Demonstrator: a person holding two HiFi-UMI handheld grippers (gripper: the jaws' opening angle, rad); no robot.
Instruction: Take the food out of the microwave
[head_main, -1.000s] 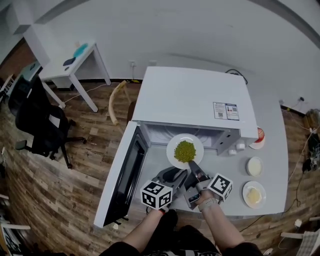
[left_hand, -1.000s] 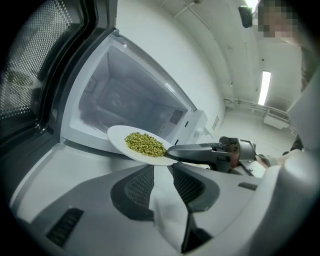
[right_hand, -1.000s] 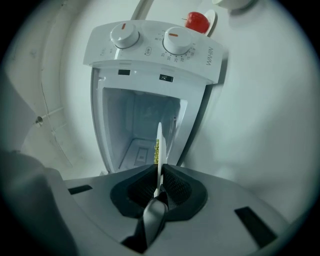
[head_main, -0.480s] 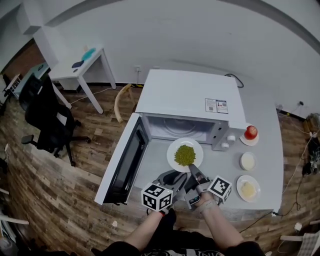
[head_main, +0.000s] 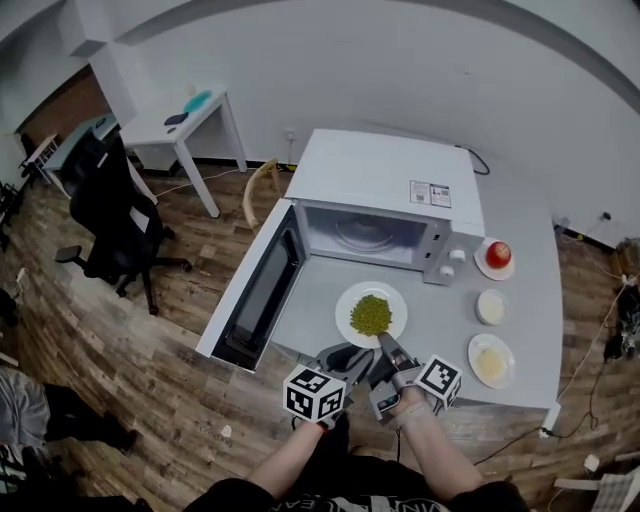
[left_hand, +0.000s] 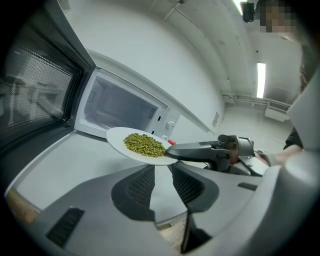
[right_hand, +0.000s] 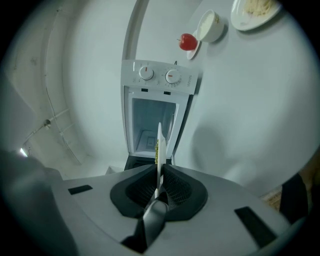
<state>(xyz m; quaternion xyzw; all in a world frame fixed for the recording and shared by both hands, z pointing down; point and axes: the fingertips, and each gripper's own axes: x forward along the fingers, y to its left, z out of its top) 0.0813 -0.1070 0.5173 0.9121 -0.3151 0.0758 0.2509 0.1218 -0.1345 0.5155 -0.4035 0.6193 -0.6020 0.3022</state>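
A white plate (head_main: 371, 313) of green peas (head_main: 371, 314) hangs over the grey counter (head_main: 310, 300), in front of the open microwave (head_main: 385, 195). My right gripper (head_main: 385, 343) is shut on the plate's near rim. In the right gripper view the plate (right_hand: 160, 142) stands edge-on between the pads of that gripper (right_hand: 159, 187). My left gripper (head_main: 353, 353) is open just left of the right one, below the plate's near edge, with nothing between its jaws. In the left gripper view the plate (left_hand: 142, 145) floats ahead of the left gripper (left_hand: 162, 170), with the right gripper's fingers (left_hand: 192, 150) clamped on it.
The microwave door (head_main: 262, 290) swings out to the left. Right of the microwave stand a saucer with a red fruit (head_main: 497, 255), a small white bowl (head_main: 490, 307) and a plate of pale food (head_main: 490, 362). An office chair (head_main: 115, 220) and a white table (head_main: 185, 120) stand on the wooden floor at the left.
The plate of peas has come out of the microwave's mouth and now sits over the counter in front of it. Both grippers have drawn back toward me together.
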